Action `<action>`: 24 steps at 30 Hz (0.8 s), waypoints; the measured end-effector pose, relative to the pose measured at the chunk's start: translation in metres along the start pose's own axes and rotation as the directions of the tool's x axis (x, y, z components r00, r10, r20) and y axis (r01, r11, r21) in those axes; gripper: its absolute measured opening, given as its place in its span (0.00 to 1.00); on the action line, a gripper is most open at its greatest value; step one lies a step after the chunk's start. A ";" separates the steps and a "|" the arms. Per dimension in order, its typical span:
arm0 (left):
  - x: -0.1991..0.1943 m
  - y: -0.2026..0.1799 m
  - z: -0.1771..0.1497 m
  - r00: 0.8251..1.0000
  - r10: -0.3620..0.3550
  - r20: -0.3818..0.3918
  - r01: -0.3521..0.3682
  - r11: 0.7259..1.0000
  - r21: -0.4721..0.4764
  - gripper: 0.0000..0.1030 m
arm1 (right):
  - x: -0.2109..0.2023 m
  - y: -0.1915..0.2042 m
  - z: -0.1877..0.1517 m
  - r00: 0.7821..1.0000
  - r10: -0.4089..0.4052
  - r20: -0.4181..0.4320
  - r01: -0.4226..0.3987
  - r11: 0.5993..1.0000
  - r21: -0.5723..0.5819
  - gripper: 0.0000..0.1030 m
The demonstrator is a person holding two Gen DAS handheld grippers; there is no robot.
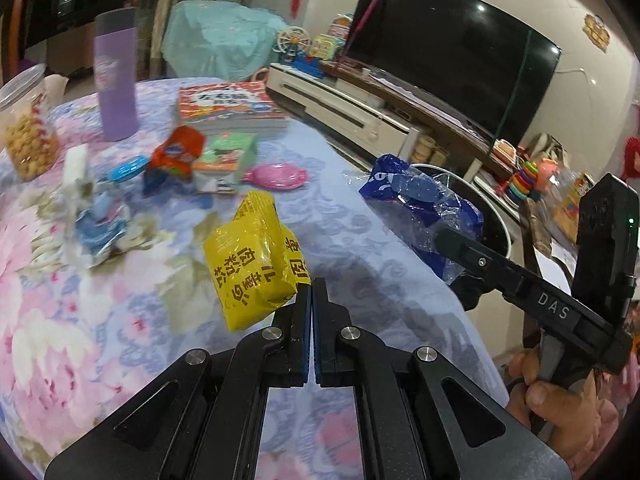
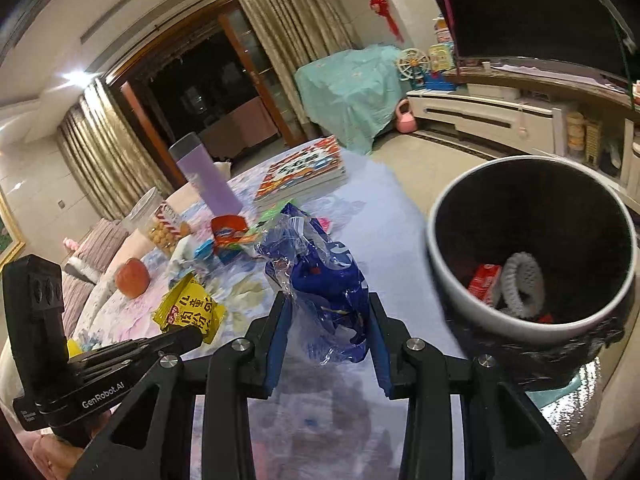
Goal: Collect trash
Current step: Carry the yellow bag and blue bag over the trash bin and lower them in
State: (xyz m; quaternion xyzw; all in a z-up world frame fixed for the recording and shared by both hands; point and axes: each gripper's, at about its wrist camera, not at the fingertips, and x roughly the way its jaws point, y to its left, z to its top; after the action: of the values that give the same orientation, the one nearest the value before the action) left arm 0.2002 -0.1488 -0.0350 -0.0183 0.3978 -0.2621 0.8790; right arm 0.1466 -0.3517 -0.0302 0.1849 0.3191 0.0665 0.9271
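Note:
My left gripper is shut on a yellow snack packet and holds it above the floral tablecloth; the packet also shows in the right wrist view. My right gripper has its jaws partly apart, with a crumpled blue plastic wrapper between them, above the table edge. The wrapper shows in the left wrist view next to the bin. A round bin with a dark inside stands beside the table at the right and holds some trash.
On the table lie torn white and blue wrappers, an orange packet, a green box, a pink item, books, a purple bottle and a snack jar. A TV stand lies beyond.

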 end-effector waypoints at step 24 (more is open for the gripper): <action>0.039 -0.097 0.024 0.994 -0.101 -0.045 0.106 0.983 0.148 0.00 | -0.049 -0.084 0.017 0.992 -0.111 0.063 0.104 0.989 0.107 0.36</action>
State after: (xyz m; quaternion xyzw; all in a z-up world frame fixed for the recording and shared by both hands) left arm 0.1951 -0.2551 -0.0220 0.0321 0.3917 -0.3368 0.8556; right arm 0.1191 -0.4458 -0.0220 0.2172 0.2994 -0.0066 0.9290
